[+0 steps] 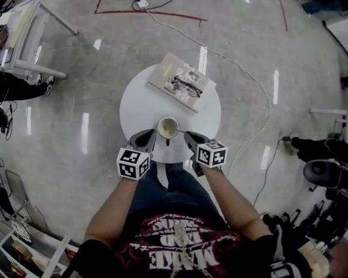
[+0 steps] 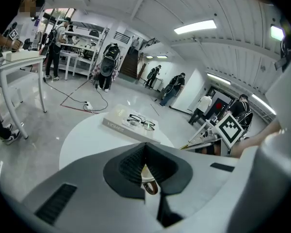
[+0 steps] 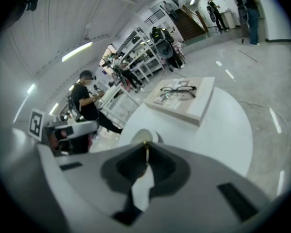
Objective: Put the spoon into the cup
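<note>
A cream cup (image 1: pixel 168 127) stands near the front edge of the round white table (image 1: pixel 138 106). My right gripper (image 1: pixel 187 134) is just right of the cup, shut on a thin gold spoon (image 3: pixel 146 154). The spoon's handle (image 1: pixel 182 132) reaches toward the cup. In the right gripper view the cup (image 3: pixel 141 136) shows just past the right gripper (image 3: pixel 146 144). My left gripper (image 1: pixel 152 134) sits close against the cup's left side. In its own view the left gripper (image 2: pixel 145 147) is shut, and the cup's brown-edged rim (image 2: pixel 149 184) shows through the gap below. I cannot tell whether it touches the cup.
A book (image 1: pixel 181 81) with black glasses (image 1: pixel 187 86) on it lies at the table's far side. A white cable and power strip (image 1: pixel 141 1) lie on the floor beyond. A white desk (image 1: pixel 23 33) stands far left, with people and equipment around the room's edges.
</note>
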A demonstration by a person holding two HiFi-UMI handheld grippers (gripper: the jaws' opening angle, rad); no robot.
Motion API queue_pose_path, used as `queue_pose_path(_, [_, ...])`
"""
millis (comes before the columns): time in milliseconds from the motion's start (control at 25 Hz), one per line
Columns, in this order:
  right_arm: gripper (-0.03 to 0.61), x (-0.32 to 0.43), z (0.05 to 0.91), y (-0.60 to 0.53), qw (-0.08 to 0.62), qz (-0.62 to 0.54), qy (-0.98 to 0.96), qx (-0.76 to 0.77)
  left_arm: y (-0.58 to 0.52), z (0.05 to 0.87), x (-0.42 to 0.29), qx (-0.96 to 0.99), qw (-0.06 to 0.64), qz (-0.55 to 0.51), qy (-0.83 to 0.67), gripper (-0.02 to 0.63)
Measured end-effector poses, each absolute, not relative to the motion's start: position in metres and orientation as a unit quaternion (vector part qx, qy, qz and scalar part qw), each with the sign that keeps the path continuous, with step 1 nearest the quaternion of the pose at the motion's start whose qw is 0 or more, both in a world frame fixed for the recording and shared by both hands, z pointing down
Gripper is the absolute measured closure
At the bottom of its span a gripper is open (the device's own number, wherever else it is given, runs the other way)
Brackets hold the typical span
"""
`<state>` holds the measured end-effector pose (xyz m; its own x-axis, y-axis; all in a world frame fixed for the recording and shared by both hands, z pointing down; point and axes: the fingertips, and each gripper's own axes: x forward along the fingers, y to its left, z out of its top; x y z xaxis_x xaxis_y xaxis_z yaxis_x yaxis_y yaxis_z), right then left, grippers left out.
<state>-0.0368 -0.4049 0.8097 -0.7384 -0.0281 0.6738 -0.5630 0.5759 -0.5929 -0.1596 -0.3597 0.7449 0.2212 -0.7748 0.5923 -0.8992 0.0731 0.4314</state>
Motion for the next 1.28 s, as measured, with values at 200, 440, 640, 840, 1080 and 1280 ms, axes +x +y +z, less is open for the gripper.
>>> queue_pose_path(200, [0.54, -0.039, 0.828, -0.403, 0.329, 0.408, -0.829, 0.195, -0.356, 0.742, -0.165, 0.68, 0.39, 0.086, -0.615, 0.583])
queue_pose_path(440, [0.341, -0.039, 0.821, -0.401, 0.334, 0.379, -0.842, 0.191, -0.358, 0.721, -0.172, 0.69, 0.376, 0.088, -0.612, 0.583])
queue_pose_path(640, [0.33, -0.024, 0.805, -0.413, 0.351, 0.341, -0.843, 0.223, -0.365, 0.698, -0.18, 0.702, 0.357, 0.087, -0.61, 0.583])
queue_pose_path(840, [0.33, -0.007, 0.754, -0.429, 0.323, 0.299, -0.857, 0.267, -0.37, 0.663, -0.185, 0.721, 0.317, 0.098, -0.609, 0.583])
queue_pose_path(1080, [0.331, -0.028, 0.635, -0.425, 0.219, 0.247, -0.914, 0.235, -0.377, 0.584, -0.185, 0.757, 0.246, 0.091, -0.599, 0.583])
queue_pose_path(1280, [0.389, -0.052, 0.546, -0.407, 0.139, 0.211, -0.95, 0.181, -0.382, 0.519, -0.177, 0.786, 0.196, 0.056, -0.584, 0.583])
